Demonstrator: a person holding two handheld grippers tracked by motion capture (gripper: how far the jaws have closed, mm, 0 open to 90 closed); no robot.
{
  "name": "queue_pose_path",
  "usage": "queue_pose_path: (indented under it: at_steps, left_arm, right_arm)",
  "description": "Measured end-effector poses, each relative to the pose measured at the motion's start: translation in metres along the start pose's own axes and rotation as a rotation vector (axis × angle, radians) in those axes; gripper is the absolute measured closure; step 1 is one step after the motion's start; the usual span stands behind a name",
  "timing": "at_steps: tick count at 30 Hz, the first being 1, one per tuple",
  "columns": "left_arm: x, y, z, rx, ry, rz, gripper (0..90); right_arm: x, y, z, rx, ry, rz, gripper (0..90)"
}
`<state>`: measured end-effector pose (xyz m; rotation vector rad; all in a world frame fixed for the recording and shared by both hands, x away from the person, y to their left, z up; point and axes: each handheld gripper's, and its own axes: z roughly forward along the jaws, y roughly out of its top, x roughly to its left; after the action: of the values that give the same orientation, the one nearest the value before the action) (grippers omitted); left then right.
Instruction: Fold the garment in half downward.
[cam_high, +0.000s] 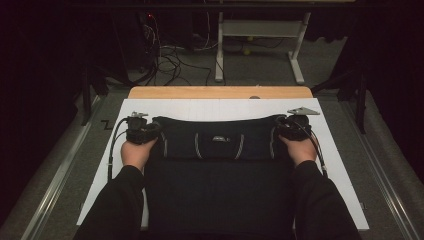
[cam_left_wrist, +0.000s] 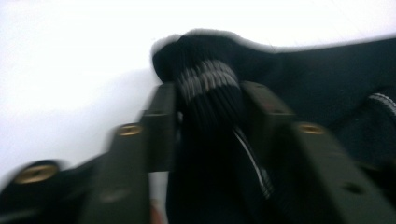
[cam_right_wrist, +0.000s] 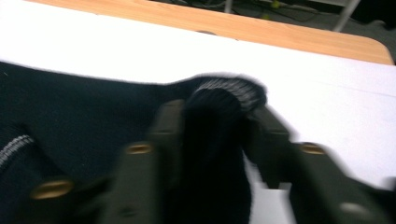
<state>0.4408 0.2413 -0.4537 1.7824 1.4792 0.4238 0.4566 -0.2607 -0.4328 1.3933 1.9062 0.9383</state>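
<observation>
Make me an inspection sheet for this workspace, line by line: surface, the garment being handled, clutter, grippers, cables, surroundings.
Surface: white sheet over a wooden tabletop.
Job's things: black knit garment with pale stripes, lying flat with its far part folded toward the person.
Clutter: nothing seen on the sheet besides the garment.
Grippers: left gripper and right gripper each have a ribbed corner of the garment between their jaws; both views are blurred, so grip or release cannot be told.
Cables: one trails from each gripper along the forearm; a tangle lies on the floor beyond the table.
Surroundings: dark room, grey carpet, a white table frame behind.
</observation>
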Motion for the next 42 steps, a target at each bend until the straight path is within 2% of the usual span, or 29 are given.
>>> queue_pose_path:
  at_steps: [2,3,5,7,10,13,15,17,18,19,20,21,23,25,28,31,34,37,39,42]
  left_arm:
    - [0.003,-0.003,-0.01,-0.007,0.009,-0.009,40.2]
    - [0.003,-0.005,-0.016,-0.026,0.009,-0.011,37.3]
    - [-0.001,-0.01,-0.028,-0.07,-0.04,-0.008,36.0]
    - [-0.011,-0.017,-0.034,-0.068,-0.103,0.029,34.6]
    - [-0.03,-0.03,-0.032,-0.019,-0.183,0.089,31.4]
    - [-0.045,-0.041,-0.021,0.072,-0.191,0.157,31.5]
    - [-0.05,-0.046,-0.015,0.121,-0.168,0.198,36.0]
    - [-0.05,-0.05,-0.013,0.125,-0.156,0.2,45.3]
    - [-0.048,-0.051,-0.014,0.118,-0.158,0.193,52.3]
    - [-0.046,-0.052,-0.014,0.118,-0.17,0.179,57.1]
    - [-0.044,-0.053,-0.014,0.115,-0.177,0.174,60.0]
    - [-0.044,-0.053,-0.014,0.109,-0.176,0.18,63.6]
    - [-0.043,-0.054,-0.017,0.092,-0.191,0.176,69.7]
    - [-0.043,-0.053,-0.023,0.057,-0.2,0.161,71.7]
    - [-0.048,-0.053,-0.036,0.0,-0.213,0.161,71.8]
    - [-0.055,-0.054,-0.05,-0.035,-0.224,0.189,71.7]
    - [-0.057,-0.057,-0.062,-0.055,-0.232,0.199,71.7]
    - [-0.057,-0.065,-0.073,-0.055,-0.233,0.215,71.6]
    - [-0.057,-0.072,-0.077,-0.036,-0.238,0.223,71.5]
    - [-0.058,-0.084,-0.08,-0.009,-0.241,0.23,71.4]
  right_arm:
    - [-0.002,-0.001,-0.01,-0.01,-0.003,0.014,38.9]
    - [-0.003,-0.002,-0.016,-0.023,0.015,0.027,38.4]
    - [-0.004,-0.006,-0.029,-0.044,0.062,0.039,37.8]
    - [0.0,-0.012,-0.04,-0.053,0.106,0.024,37.9]
    - [0.009,-0.026,-0.049,-0.045,0.181,-0.001,38.1]
    - [0.021,-0.043,-0.049,0.004,0.222,-0.033,39.3]
    - [0.027,-0.052,-0.045,0.053,0.23,-0.053,41.9]
    - [0.03,-0.059,-0.04,0.111,0.229,-0.045,48.5]
    - [0.031,-0.063,-0.038,0.13,0.233,-0.048,51.3]
    - [0.031,-0.065,-0.037,0.129,0.228,-0.051,58.0]
    - [0.032,-0.067,-0.038,0.118,0.226,-0.051,65.6]
    - [0.032,-0.067,-0.039,0.114,0.247,-0.041,72.5]
    - [0.034,-0.066,-0.041,0.099,0.249,-0.062,79.0]
    - [0.037,-0.064,-0.045,0.078,0.238,-0.09,79.6]
    - [0.037,-0.06,-0.056,0.023,0.235,-0.095,79.6]
    - [0.035,-0.057,-0.069,-0.02,0.234,-0.097,79.5]
    - [0.034,-0.058,-0.082,-0.05,0.242,-0.105,79.4]
    - [0.035,-0.064,-0.095,-0.078,0.251,-0.114,79.3]
    - [0.037,-0.071,-0.102,-0.094,0.259,-0.115,79.3]
    - [0.042,-0.083,-0.107,-0.09,0.262,-0.129,79.3]
